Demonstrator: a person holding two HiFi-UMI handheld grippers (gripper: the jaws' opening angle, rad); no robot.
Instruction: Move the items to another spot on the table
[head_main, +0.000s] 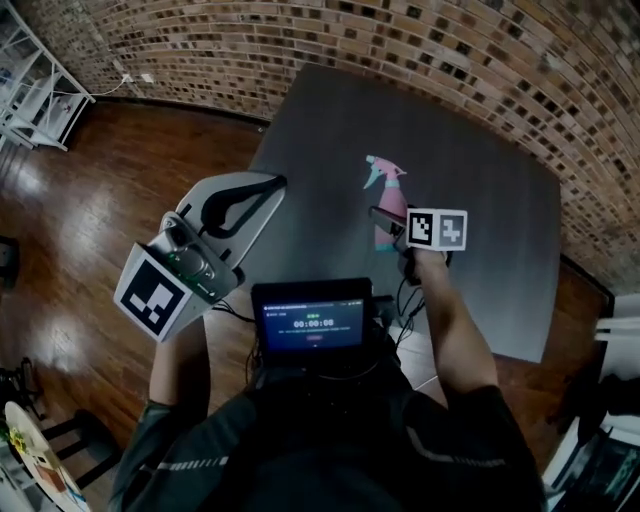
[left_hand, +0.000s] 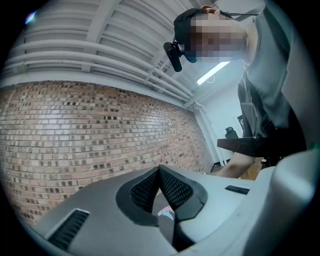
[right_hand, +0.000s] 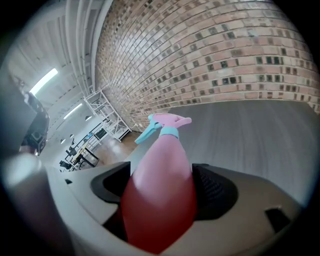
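The dark desk (head_main: 480, 150) is the biggest thing. Over its middle is the pink spray bottle (head_main: 388, 195), squeezed by the right tool (right_hand: 162, 187) around its fat body. It looks light and smooth, maybe slippery, so the wide body is the best hold. The right arm reaches forward, pointing down. The left tool (head_main: 245, 200) is closed with nothing in it, held up at the left.

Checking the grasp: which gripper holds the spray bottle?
The right gripper: the spray bottle is clamped between its fingers; the left gripper is shut, empty.
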